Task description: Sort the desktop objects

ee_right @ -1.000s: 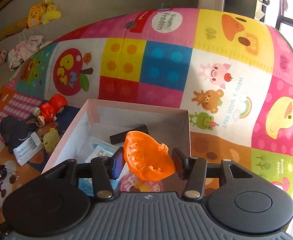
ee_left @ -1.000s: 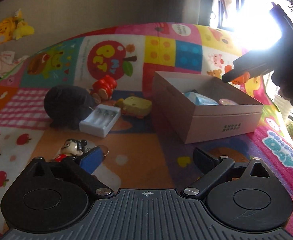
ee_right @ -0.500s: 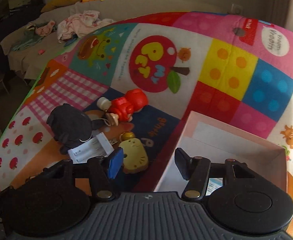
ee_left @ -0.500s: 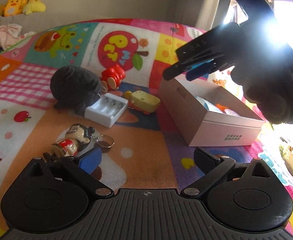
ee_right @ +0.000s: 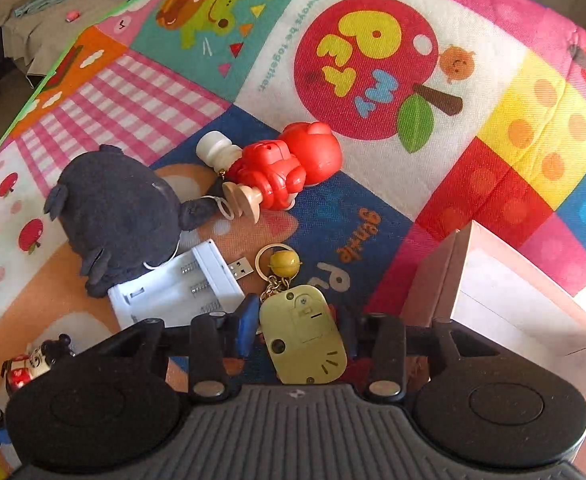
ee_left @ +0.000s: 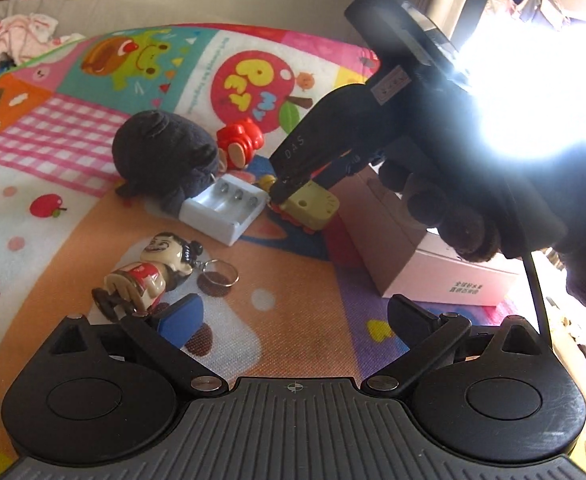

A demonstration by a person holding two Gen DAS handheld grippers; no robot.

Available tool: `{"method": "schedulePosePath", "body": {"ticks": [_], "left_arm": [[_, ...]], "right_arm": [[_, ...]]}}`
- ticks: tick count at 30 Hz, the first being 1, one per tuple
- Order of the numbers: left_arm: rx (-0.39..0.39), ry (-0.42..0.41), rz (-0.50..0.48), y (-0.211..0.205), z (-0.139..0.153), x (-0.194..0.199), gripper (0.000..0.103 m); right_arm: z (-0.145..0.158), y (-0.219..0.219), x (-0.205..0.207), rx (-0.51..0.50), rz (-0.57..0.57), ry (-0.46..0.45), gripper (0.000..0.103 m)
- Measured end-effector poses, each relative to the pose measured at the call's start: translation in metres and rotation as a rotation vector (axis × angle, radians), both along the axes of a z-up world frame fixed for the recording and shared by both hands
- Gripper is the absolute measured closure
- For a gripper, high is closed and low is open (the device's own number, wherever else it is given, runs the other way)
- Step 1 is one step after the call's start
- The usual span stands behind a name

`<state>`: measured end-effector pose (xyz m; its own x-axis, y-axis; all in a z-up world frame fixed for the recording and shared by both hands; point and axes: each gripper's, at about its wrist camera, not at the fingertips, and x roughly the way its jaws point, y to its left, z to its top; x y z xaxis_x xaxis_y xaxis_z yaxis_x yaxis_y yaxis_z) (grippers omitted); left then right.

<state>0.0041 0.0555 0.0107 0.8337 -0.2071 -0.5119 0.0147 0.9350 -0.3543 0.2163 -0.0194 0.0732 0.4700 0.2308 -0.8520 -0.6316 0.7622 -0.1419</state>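
A yellow keychain toy (ee_right: 303, 336) lies on the play mat between the pads of my right gripper (ee_right: 299, 328). Its jaws are closing and the pads sit against the toy's sides. In the left wrist view the right gripper (ee_left: 293, 188), held by a gloved hand, points down onto the same toy (ee_left: 313, 208) beside the pink box (ee_left: 453, 284). My left gripper (ee_left: 295, 316) hovers open with nothing between its fingers. A figurine keychain (ee_left: 149, 276) lies just ahead of its left finger.
A white battery charger (ee_right: 177, 292), a black plush (ee_right: 113, 216) and a red toy figure (ee_right: 289, 164) crowd the mat left of the yellow toy. The open pink box (ee_right: 513, 292) stands right of it. A sofa with clothes and plush toys lies beyond the mat.
The right gripper let go of an orange toy over the box, swung left across the mat and came down around the yellow keychain toy. The left gripper drifted slightly and rolled.
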Motion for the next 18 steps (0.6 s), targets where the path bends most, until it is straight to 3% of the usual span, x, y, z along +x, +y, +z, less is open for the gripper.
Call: {"method": "schedulePosePath", "body": {"ticks": [5, 8, 10, 13, 18], "left_arm": [[-0.001, -0.007, -0.003, 0.000, 0.001, -0.001, 0.002], [-0.003, -0.003, -0.002, 0.000, 0.001, 0.000, 0.002], [-0.002, 0.001, 0.000, -0.001, 0.001, 0.001, 0.002], [0.000, 0.000, 0.003, -0.001, 0.001, 0.000, 0.002], [0.041, -0.006, 0.005, -0.007, 0.002, 0.000, 0.002]], "right_arm": [[0.030, -0.049, -0.049, 0.158, -0.010, 0.018, 0.061], [0.042, -0.095, -0.074, 0.329, -0.045, 0.113, 0.062], [0.043, -0.121, -0.093, 0.380, -0.079, 0.116, 0.062], [0.034, -0.149, -0.115, 0.404, -0.119, 0.103, 0.062], [0.007, -0.182, -0.149, 0.394, -0.189, 0.000, 0.062]]}}
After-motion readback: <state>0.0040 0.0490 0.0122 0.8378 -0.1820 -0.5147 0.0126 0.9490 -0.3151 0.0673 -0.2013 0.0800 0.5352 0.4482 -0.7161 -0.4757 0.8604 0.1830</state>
